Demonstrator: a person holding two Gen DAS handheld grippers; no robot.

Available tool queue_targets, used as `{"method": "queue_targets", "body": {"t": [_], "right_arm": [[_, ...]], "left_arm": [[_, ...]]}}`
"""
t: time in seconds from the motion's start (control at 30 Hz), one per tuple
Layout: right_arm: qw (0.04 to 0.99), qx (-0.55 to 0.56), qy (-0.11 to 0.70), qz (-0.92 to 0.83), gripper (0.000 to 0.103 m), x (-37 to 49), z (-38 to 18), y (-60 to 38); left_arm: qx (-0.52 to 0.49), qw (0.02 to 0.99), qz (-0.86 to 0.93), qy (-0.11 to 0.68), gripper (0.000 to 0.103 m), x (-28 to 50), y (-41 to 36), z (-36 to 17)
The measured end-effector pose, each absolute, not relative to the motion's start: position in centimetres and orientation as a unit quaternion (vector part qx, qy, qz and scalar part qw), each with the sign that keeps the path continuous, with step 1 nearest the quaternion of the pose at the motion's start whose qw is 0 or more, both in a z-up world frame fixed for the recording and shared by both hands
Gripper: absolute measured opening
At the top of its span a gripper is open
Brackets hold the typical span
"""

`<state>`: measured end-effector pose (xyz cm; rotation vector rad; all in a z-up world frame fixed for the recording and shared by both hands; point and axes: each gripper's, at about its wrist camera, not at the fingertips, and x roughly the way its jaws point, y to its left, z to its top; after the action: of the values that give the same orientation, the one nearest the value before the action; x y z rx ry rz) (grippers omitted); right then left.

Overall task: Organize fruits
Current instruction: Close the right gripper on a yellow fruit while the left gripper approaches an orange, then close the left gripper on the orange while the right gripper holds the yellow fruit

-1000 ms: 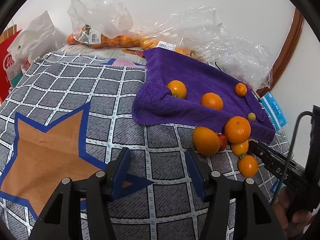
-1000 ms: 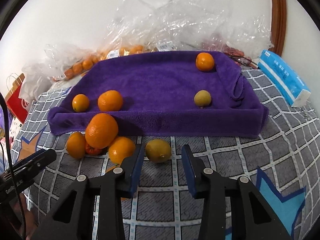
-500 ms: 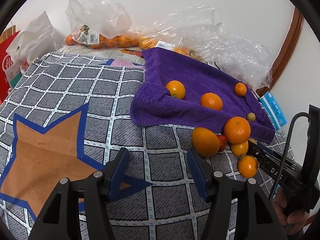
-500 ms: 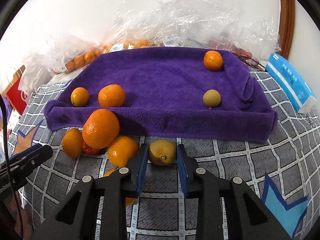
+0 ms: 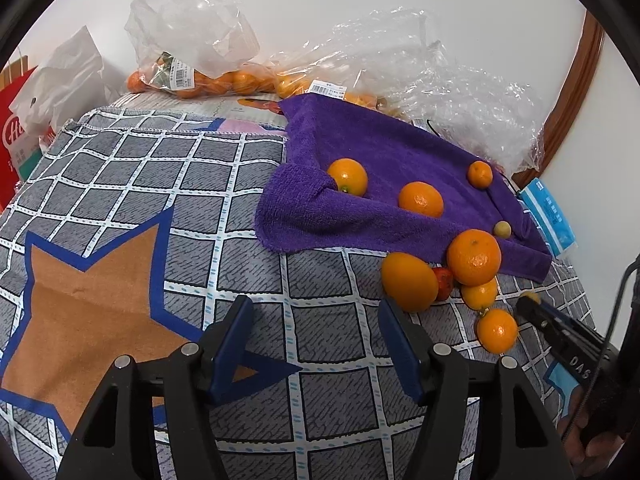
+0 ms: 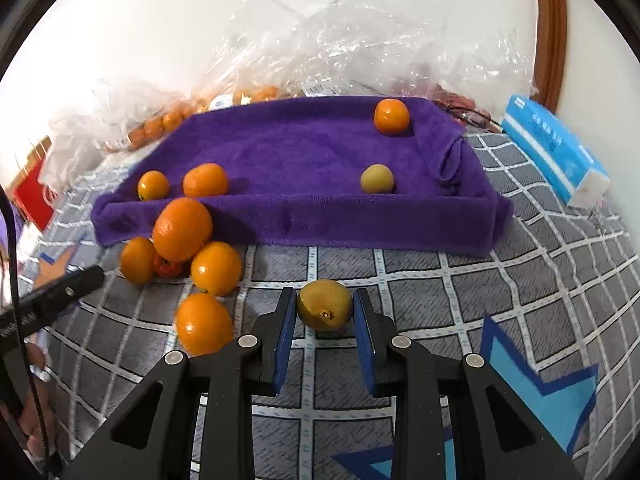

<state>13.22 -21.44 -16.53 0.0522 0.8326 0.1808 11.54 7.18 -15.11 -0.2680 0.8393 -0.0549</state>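
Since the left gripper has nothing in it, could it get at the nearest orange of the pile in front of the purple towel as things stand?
Probably yes. The left gripper is empty, its jaws opening, and only bare checked cloth lies between it and that orange. The right gripper, shut on the yellow-green fruit, works on the pile's far side.

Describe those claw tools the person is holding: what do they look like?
Both the left gripper and right gripper are matte black plastic with silver screws and two flat blue fingers. White lettering marks the right gripper's side, and a thin black cable loops beside it.
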Motion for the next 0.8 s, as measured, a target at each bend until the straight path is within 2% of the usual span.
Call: {"method": "queue_targets", "body": {"t": [0.4,0.8], "right_arm": [[0.909,0.009,0.405,0.096,0.029,12.7,-16.4,-20.3],[0.914,0.042,0.393,0.093,0.029,12.2,-16.1,-21.7]], "left_arm": [[-0.143,0.904,-0.032,0.401,0.063,11.3,7.5,-15.1],[-0.166,0.902,-0.038,0.396,0.063,11.2,8.2,-15.1]]}}
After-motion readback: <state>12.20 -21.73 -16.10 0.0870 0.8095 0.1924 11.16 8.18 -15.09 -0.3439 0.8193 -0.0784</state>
